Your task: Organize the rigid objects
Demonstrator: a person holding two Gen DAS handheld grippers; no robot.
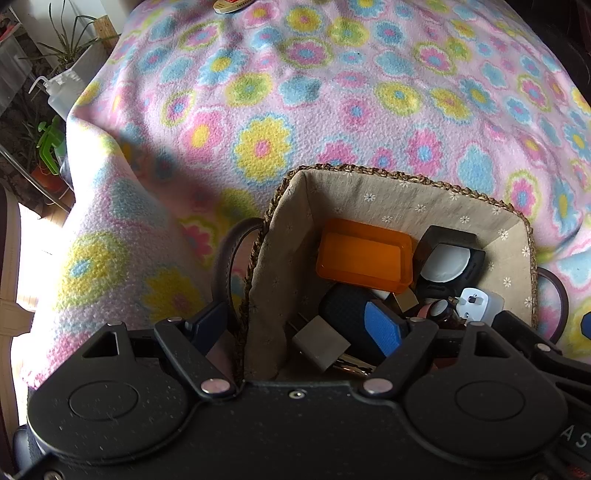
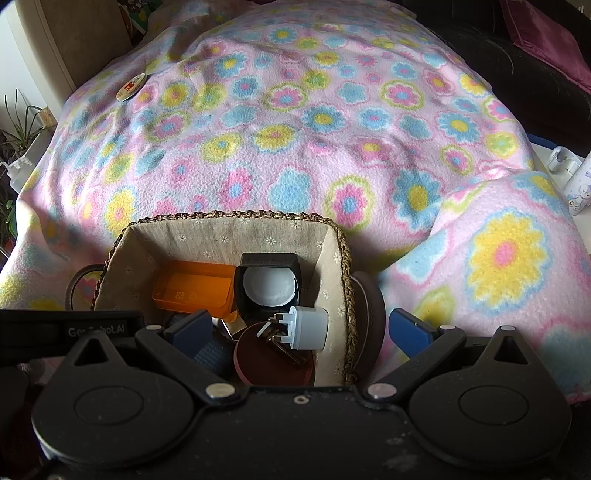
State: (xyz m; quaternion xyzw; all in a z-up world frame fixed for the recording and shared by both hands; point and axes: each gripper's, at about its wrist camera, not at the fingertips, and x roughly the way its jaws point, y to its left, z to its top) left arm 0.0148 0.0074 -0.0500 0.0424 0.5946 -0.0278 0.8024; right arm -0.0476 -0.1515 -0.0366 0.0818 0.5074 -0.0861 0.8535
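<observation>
A woven basket point(image 1: 291, 258) point(image 2: 221, 236) with a cloth lining sits on the flowered blanket. Inside lie an orange plastic tray point(image 1: 364, 254) point(image 2: 195, 288), a black box with a white dome point(image 1: 448, 260) point(image 2: 269, 282), a white plug adapter point(image 1: 476, 302) point(image 2: 308, 326), a black-and-blue item point(image 1: 354, 314), a grey block point(image 1: 319, 341) and a dark red round lid point(image 2: 273, 360). My left gripper point(image 1: 299, 325) is open and empty, straddling the basket's left wall. My right gripper point(image 2: 299, 330) is open and empty, straddling the basket's right wall. A small round badge point(image 2: 130, 87) point(image 1: 231, 5) lies far back on the blanket.
The blanket point(image 2: 332, 147) covers a raised surface and drops off at the left. Potted plants and a white spray bottle point(image 1: 62, 88) stand at the left. A white printed bottle point(image 2: 581, 184) stands at the right edge. The basket has dark handles point(image 2: 369, 306).
</observation>
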